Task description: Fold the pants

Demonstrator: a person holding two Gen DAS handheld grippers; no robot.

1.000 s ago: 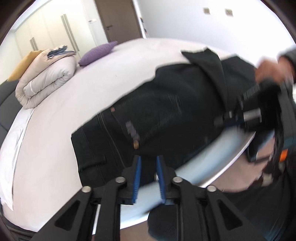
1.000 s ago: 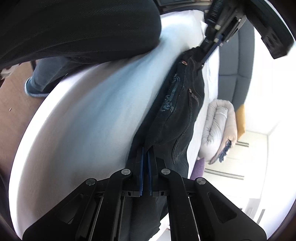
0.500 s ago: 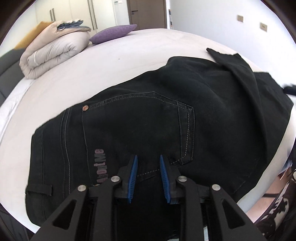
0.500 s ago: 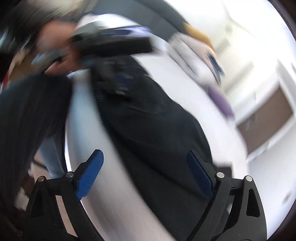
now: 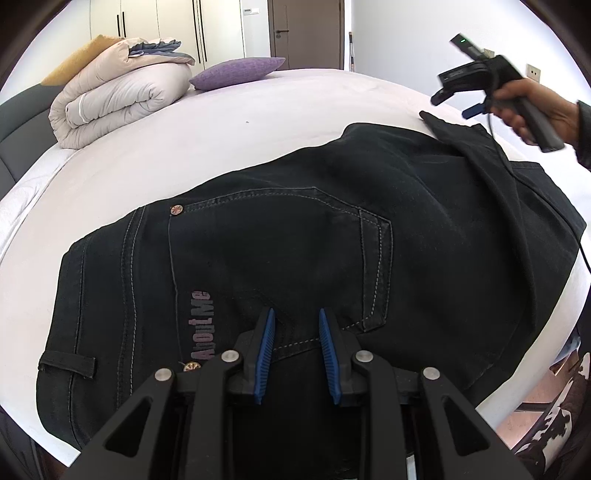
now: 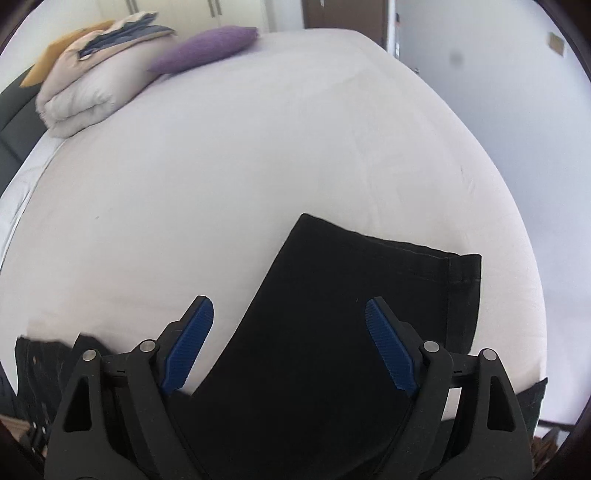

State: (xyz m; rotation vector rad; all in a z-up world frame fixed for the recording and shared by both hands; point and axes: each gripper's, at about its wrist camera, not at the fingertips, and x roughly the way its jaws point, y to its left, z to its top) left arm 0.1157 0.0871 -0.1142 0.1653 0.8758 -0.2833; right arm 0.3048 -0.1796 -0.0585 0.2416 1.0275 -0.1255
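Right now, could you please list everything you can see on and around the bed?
pants: one, black, flat on the near part of the bed
bed: one, white sheet
duvet: one, beige, rolled, far left
cushion: one, purple, beside the duvet
wardrobe: white, behind
door: one, brown
left gripper: blue pads part open over the pants
right gripper: wide, closing, above the pant hem
hand: holding the right gripper

The waist end of the black denim pants (image 5: 295,236) is being viewed steeply and closely from the left wrist. Their hemmed leg end is being viewed from the right wrist. The white-sheeted bed (image 6: 258,147) is being shared.
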